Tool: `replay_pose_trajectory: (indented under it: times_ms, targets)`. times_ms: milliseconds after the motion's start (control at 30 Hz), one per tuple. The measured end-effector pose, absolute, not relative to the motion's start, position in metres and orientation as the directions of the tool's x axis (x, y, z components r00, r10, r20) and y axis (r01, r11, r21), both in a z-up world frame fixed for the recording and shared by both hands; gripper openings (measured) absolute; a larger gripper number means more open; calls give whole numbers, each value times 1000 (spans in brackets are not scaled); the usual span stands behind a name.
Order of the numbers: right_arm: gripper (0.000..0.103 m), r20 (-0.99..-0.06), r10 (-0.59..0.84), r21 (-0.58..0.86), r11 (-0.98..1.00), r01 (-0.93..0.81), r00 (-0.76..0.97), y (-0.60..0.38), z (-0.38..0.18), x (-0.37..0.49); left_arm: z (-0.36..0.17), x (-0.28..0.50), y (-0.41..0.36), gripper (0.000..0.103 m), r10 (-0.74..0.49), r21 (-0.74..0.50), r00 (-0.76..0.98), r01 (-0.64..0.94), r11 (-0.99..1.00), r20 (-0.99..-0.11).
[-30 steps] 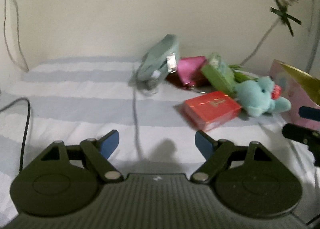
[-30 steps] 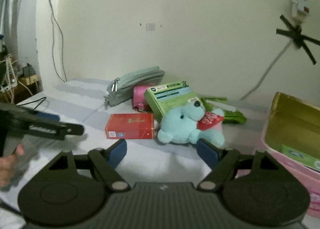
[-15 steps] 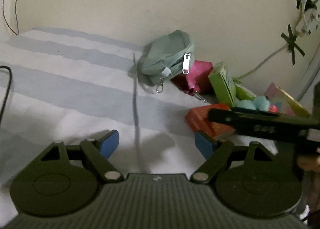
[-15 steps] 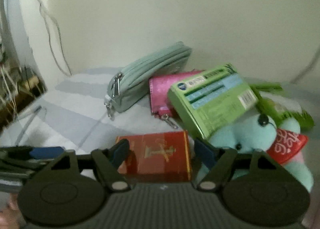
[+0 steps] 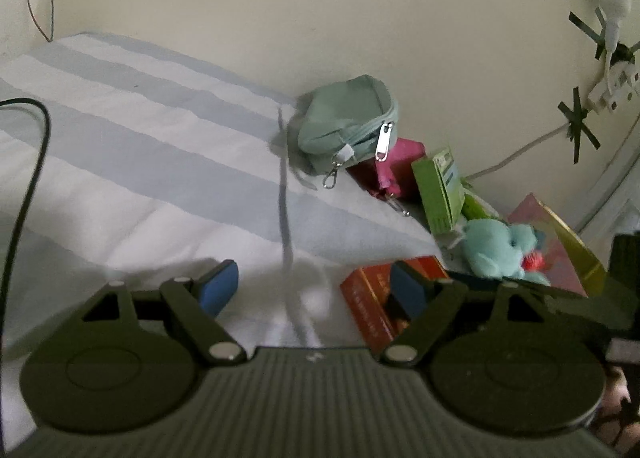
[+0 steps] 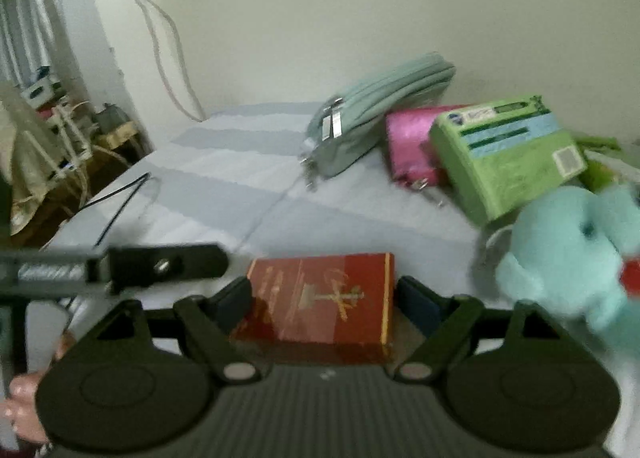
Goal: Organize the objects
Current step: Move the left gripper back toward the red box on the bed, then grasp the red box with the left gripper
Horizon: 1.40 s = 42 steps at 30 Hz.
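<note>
Pouch (image 6: 380, 118) behind box (image 6: 320, 294); plush toy (image 6: 568, 254) right of box.

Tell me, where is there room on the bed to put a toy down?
The striped sheet is bare left of the green pouch, out to the black cable. By the wall it is crowded: pouch, pink purse, green box, teddy and red box sit close together.

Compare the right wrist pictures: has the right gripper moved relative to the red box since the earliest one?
Yes. The right gripper has closed in on the red box, which now lies between its open fingers.
</note>
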State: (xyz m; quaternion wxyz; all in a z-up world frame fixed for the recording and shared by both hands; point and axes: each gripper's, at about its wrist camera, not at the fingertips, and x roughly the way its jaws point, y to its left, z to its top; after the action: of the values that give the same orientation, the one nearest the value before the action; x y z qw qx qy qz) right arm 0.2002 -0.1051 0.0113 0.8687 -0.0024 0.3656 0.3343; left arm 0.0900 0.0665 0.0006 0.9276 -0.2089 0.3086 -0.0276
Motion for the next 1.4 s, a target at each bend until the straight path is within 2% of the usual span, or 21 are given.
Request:
replay_pose_trajectory:
  times_ms: [133, 200, 267, 433, 667, 867, 933, 1000, 1133, 1400]
  targets:
    - [83, -614, 610, 248, 751, -612, 500, -107, 14, 179, -1, 83, 68, 84, -184, -405, 803, -77, 911, -567]
    - [92, -596, 603, 221, 758, -614, 530, -109, 18, 167, 0, 82, 70, 84, -187, -411, 802, -79, 908, -567]
    - [94, -576, 587, 171, 767, -619, 569, -111, 20, 155, 2, 81, 72, 84, -190, -414, 802, -77, 907, -566]
    - [94, -586, 560, 96, 766, -636, 586, -114, 19, 145, 2, 84, 71, 84, -210, -418, 792, -63, 906, -574]
    - [94, -606, 557, 102, 763, -639, 568, -111, 10, 155, 2, 89, 53, 84, -241, -394, 766, -18, 919, -596]
    - [78, -629, 559, 82, 739, -669, 540, -96, 4, 161, -2, 89, 32, 79, -184, -279, 765, 6, 960, -617]
    - [66, -626, 551, 55, 737, -674, 551, -93, 5, 158, -2, 90, 27, 75, -224, -305, 754, 33, 952, -618]
    - [60, -619, 561, 56, 729, -682, 549, -92, 7, 153, 1, 89, 20, 69, -225, -288, 754, 50, 956, -617]
    - [60, -586, 540, 10, 750, -662, 603, -99, 13, 138, 12, 83, 5, 68, -218, -257, 767, 72, 964, -604]
    - [60, -493, 491, -32, 815, -579, 718, -147, 42, 118, 45, 77, -43, 67, -284, -227, 794, 187, 956, -538]
